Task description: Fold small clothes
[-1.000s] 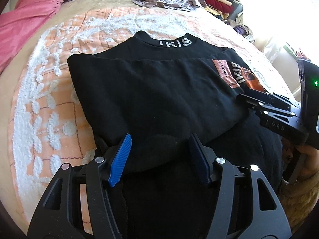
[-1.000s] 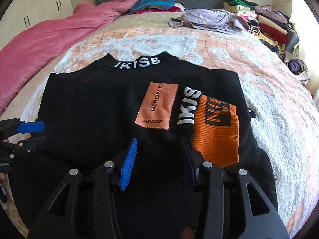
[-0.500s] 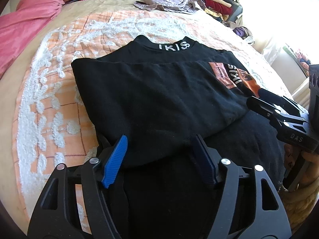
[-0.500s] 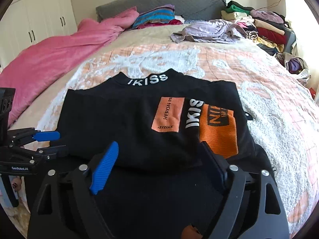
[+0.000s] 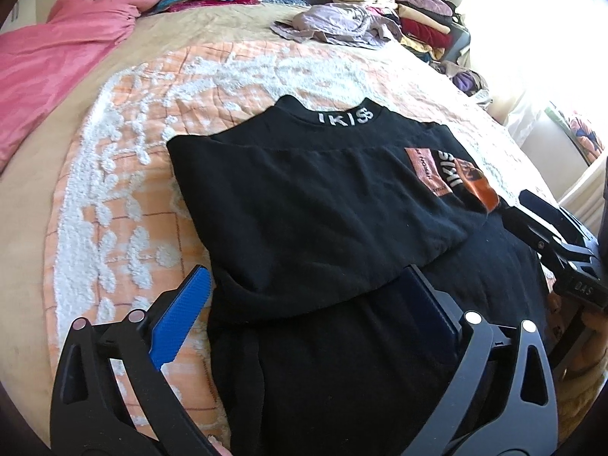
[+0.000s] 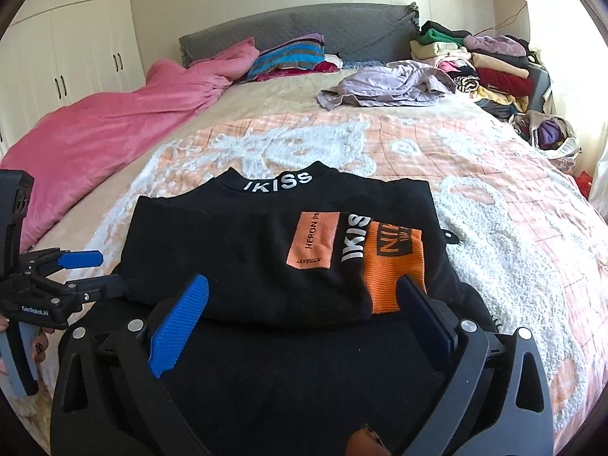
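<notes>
A black top (image 5: 304, 209) with a white "IKISS" collar and orange patches lies on the bed, its lower part folded up over itself. It also shows in the right wrist view (image 6: 266, 258). My left gripper (image 5: 304, 304) is open and empty, just above the near left part of the garment. My right gripper (image 6: 304, 304) is open and empty, above the near right part by the orange patch (image 6: 391, 262). Each gripper shows in the other's view: the right (image 5: 558, 243), the left (image 6: 72, 269).
An orange and white tufted bedspread (image 6: 494, 197) covers the bed. A pink duvet (image 6: 114, 114) lies along the left. A crumpled lilac garment (image 6: 387, 83) and stacks of folded clothes (image 6: 490, 64) sit at the far right by the grey headboard (image 6: 304, 34).
Both grippers have opened wider and pulled back and up from the folded edge of the black top. The top has stayed in place.
</notes>
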Demonstrator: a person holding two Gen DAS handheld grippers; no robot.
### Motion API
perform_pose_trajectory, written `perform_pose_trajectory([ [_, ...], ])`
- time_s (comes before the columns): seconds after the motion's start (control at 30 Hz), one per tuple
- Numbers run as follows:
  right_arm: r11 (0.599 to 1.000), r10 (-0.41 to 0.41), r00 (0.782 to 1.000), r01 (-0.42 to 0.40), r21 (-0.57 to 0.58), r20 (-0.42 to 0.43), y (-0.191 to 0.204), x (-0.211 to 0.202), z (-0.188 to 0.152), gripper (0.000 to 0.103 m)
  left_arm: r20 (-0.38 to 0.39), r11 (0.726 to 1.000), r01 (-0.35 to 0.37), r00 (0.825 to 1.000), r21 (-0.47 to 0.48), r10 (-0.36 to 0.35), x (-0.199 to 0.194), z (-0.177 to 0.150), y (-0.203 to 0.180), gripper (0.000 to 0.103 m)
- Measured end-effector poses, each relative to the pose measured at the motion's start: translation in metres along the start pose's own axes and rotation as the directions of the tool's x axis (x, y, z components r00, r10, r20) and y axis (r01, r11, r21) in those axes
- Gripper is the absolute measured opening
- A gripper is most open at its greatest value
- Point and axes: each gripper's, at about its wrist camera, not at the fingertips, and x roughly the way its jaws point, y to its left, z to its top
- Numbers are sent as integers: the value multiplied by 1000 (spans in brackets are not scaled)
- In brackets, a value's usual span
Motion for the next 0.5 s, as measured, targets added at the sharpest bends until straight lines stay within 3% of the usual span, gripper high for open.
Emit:
perform_pose_trajectory([
  [0.5, 1000, -13, 999, 14, -4, 52, 2, -29, -2, 98, 73, 999, -18, 997, -30, 21, -26, 4, -1, 93],
])
